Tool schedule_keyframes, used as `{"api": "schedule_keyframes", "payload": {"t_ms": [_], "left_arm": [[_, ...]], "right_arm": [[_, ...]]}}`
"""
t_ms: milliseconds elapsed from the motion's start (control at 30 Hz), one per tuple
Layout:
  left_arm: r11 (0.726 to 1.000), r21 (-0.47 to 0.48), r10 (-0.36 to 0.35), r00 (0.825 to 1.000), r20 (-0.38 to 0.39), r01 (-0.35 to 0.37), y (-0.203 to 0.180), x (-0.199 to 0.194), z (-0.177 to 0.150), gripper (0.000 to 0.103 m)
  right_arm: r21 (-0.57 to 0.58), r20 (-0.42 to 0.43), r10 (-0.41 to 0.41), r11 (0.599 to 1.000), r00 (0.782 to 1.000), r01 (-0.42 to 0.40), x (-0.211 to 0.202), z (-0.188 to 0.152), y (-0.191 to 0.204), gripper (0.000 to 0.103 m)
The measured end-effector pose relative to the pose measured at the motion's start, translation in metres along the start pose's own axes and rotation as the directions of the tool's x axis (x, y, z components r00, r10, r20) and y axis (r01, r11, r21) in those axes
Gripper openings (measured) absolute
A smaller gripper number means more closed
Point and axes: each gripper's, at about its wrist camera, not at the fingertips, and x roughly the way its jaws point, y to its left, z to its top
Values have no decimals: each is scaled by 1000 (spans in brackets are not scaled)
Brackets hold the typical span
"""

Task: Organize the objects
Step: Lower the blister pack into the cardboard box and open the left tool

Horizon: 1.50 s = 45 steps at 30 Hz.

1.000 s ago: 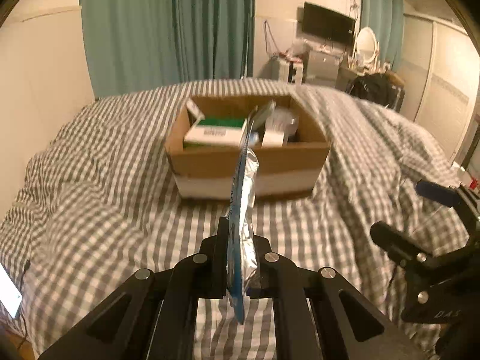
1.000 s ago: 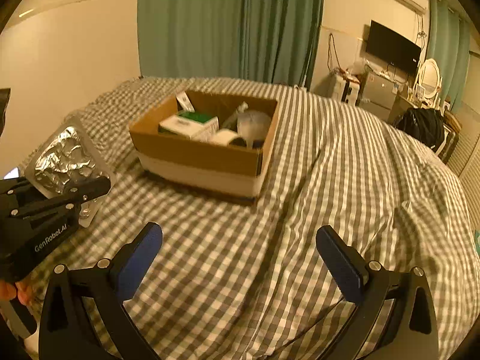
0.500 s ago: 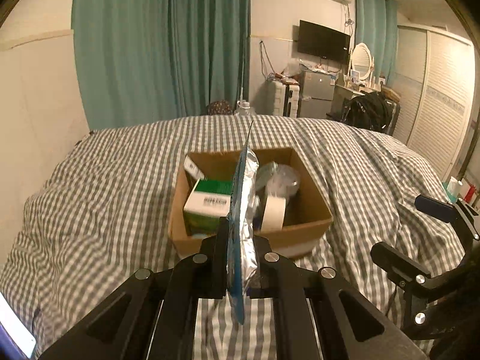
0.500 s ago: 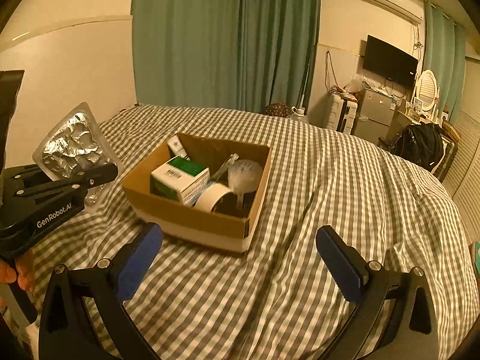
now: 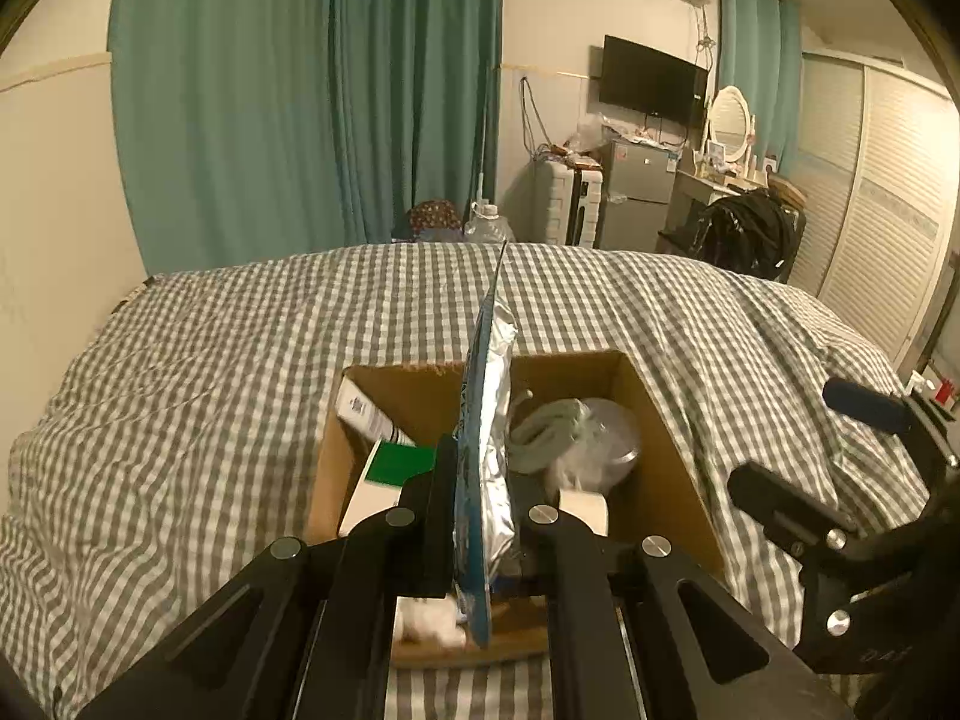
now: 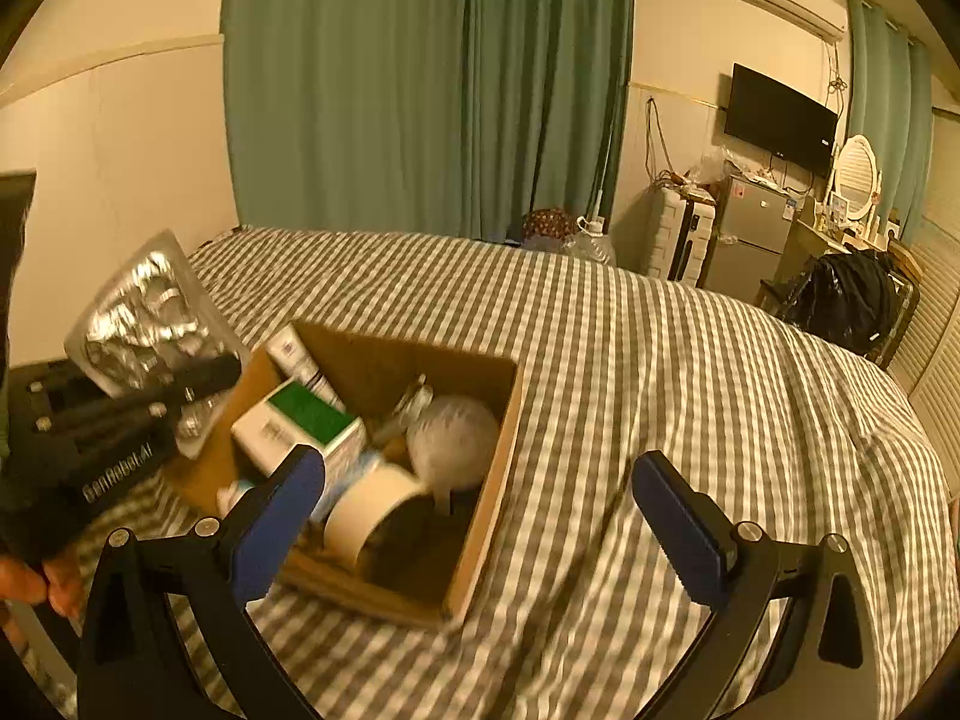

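Both grippers have come closer to the box [image 5: 660,414] since a moment ago, and the left gripper [image 5: 480,516] now hangs right above it.

The bed [image 5: 210,396] is the biggest thing, with a grey and white checked cover. Green curtains [image 5: 312,108] hang behind it. A TV [image 5: 654,81] is on the far wall, above a small fridge [image 5: 636,195]. A black bag [image 5: 744,234] sits by the white doors.

The box is brown cardboard and sits on the bed. In it are a white carton with a green top [image 6: 300,426], a white tube [image 6: 300,360] leaning in the far left corner, a roll of tape [image 6: 372,507], and a round clear thing in crinkly plastic [image 6: 453,444]. That last thing is blurry, so I cannot tell what it is.

The left gripper has its fingers [image 5: 441,516] squeezed tight on a flat pack [image 5: 489,420]. The pack is shiny silver on one side and blue on the other. It stands up on its edge between the fingers, above the middle of the box. From the right view the silver side [image 6: 147,312] shows, over the left edge of the box. A hand [image 6: 36,585] holds the left gripper from below.

The right gripper [image 6: 480,528] has its blue fingers [image 6: 276,516] spread wide, with nothing in them. It hangs just over the near edge of the box.
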Motion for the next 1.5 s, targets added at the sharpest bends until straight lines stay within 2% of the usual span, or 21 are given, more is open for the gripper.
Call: {"api": "schedule_keyframes", "payload": {"t_ms": [200, 467, 567, 600, 633, 667, 733, 900, 1033, 1133, 1333, 1500], "left_arm": [[1000, 3, -14, 999, -30, 14, -1, 37, 5, 8], [997, 39, -67, 992, -109, 72, -11, 77, 0, 8], [994, 90, -45, 989, -138, 58, -19, 81, -3, 11], [993, 101, -40, 989, -142, 54, -21, 81, -4, 13], [992, 109, -40, 988, -147, 57, -23, 80, -5, 24], [992, 113, -37, 988, -149, 54, -24, 79, -6, 47], [993, 115, -6, 991, -136, 22, -24, 73, -7, 76], [998, 57, -2, 994, -105, 8, -14, 52, -1, 81], [999, 31, 17, 998, -54, -15, -9, 23, 5, 87], [999, 11, 31, 999, -23, -30, -5, -2, 8, 87], [997, -18, 70, 997, 39, -69, -3, -48, 19, 87], [997, -53, 68, 993, 100, -63, -1, -85, 20, 93]], "right_arm": [[16, -2, -11, 1000, 1000, 11, 34, 11, -4, 103], [65, -52, -14, 998, 999, 17, 62, -2, -14, 103], [65, -72, -35, 997, 997, 40, 65, -5, -16, 103], [63, -73, -40, 997, 997, 44, 65, -6, -16, 103], [62, -75, -41, 997, 996, 45, 64, -7, -16, 103], [64, -76, -40, 997, 996, 44, 63, -7, -16, 103], [67, -71, -41, 997, 997, 46, 58, -7, -15, 103], [68, -47, -56, 996, 997, 59, 34, -3, -16, 103], [100, -30, -56, 993, 998, 58, 12, -4, -16, 103], [105, -23, -60, 993, 998, 62, -6, -7, -13, 103], [104, 29, -66, 993, 997, 63, -52, -3, -10, 103], [96, 78, -78, 993, 994, 70, -88, 3, -3, 103]]}}
